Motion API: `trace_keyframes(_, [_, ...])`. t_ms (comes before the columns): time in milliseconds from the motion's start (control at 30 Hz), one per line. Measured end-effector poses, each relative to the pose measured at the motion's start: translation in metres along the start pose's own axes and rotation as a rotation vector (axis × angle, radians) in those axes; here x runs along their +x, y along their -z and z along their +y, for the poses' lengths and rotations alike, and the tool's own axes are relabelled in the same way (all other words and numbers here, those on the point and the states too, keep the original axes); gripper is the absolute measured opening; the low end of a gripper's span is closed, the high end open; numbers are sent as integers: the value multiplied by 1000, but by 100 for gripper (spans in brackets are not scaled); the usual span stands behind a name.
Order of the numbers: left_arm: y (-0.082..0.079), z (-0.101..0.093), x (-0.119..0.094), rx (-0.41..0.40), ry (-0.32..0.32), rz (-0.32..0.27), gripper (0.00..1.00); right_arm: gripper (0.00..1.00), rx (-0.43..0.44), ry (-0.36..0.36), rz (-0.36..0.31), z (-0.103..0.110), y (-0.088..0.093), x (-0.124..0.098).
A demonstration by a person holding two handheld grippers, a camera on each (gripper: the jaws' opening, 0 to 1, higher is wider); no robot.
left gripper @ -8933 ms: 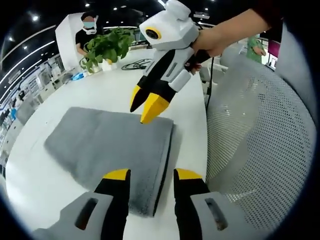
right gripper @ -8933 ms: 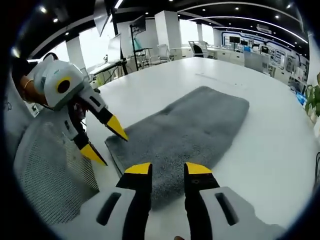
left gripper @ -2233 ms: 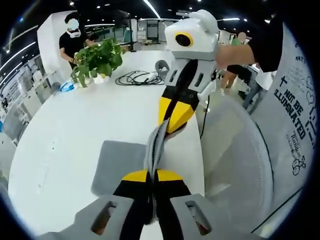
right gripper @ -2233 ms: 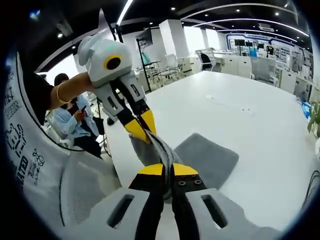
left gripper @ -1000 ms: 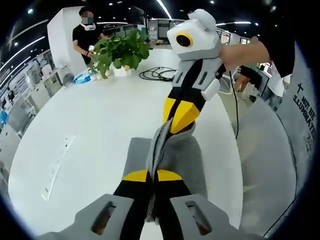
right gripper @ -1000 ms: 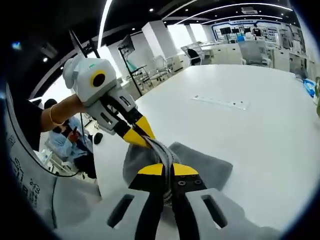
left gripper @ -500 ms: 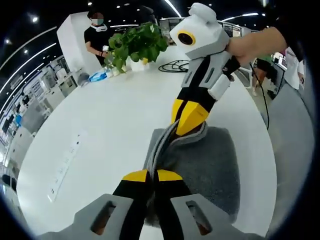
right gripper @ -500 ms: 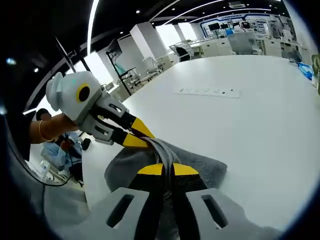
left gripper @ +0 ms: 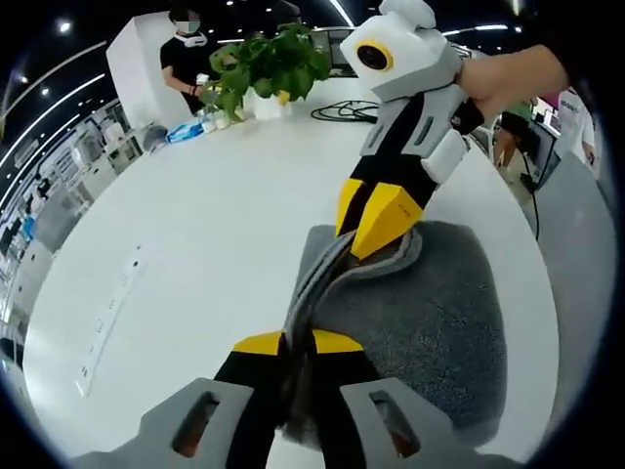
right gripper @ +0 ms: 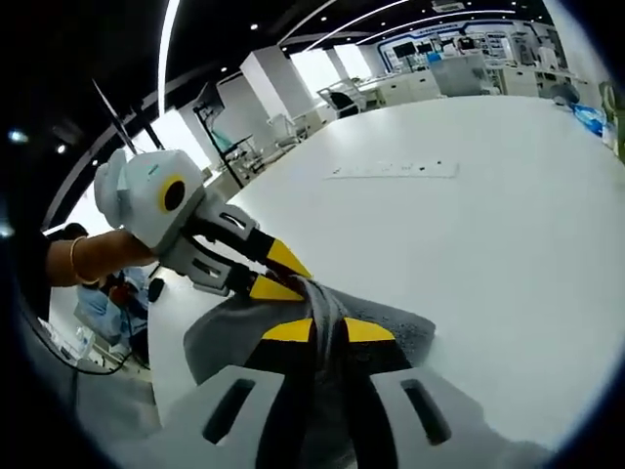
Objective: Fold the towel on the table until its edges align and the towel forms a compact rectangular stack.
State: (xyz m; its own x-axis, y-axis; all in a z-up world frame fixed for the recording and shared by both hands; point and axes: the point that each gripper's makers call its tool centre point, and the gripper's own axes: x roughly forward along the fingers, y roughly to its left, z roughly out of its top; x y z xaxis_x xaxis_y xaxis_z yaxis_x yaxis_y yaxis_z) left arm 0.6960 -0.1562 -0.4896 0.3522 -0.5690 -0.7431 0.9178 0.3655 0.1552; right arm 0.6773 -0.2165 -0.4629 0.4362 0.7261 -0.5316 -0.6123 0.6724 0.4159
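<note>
Left gripper (left gripper: 297,342) clamped tight on a raised edge of the grey towel (left gripper: 430,322). Right gripper (right gripper: 327,330) likewise pinched on that fold, the rest lying on the white table (left gripper: 195,225).

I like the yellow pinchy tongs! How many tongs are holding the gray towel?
2. The left tongs pinch the towel edge at the bottom of the left gripper view; the right tongs pinch the same edge farther along.
</note>
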Motion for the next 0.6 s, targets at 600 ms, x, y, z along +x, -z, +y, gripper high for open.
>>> trace_keyframes(600, [-10,23,-17,-154,-124,-86,18,21,-63,12,-71,5,-12,-29])
